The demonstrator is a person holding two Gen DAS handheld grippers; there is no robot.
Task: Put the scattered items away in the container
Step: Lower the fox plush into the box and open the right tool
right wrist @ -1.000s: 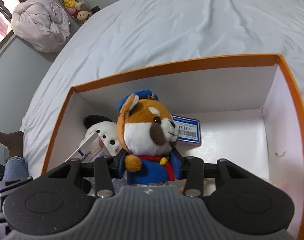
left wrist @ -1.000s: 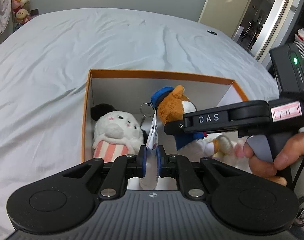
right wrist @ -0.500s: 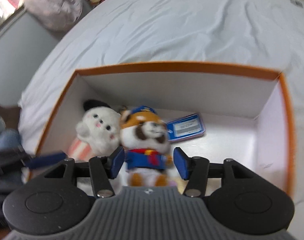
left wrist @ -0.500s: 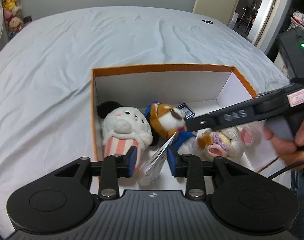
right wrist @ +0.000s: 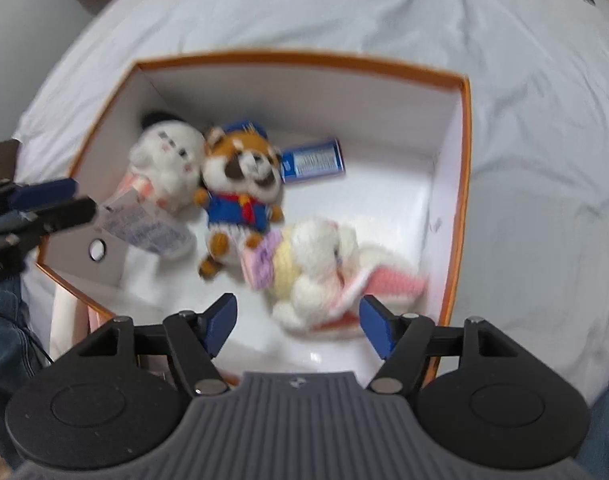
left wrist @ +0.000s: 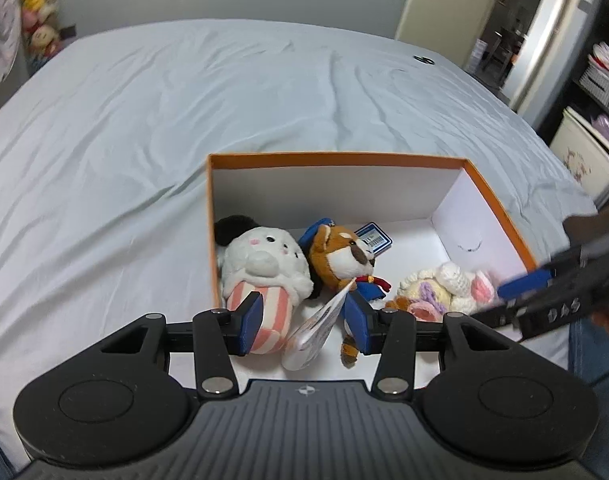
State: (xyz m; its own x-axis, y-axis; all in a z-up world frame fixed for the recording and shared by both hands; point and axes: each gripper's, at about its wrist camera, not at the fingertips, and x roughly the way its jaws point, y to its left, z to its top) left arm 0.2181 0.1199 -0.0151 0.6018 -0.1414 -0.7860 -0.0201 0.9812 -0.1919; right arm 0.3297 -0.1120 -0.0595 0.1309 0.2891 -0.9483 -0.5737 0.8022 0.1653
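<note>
An orange-rimmed box [left wrist: 336,159] sits on the grey-sheeted bed [left wrist: 184,100] and holds four toys: a white plush in a striped pink cup [left wrist: 264,276] at the left wall, a red panda plush in a blue uniform [left wrist: 340,256] beside it, a crocheted bunny [left wrist: 444,284] to the right, and a blue barcode tag [left wrist: 374,238] behind. The left gripper [left wrist: 304,324] hovers with fingers spread, nothing held; a paper tag [left wrist: 316,328] lies between them. The right gripper [right wrist: 300,324], marked "DAS", is likewise spread wide and empty.
</note>
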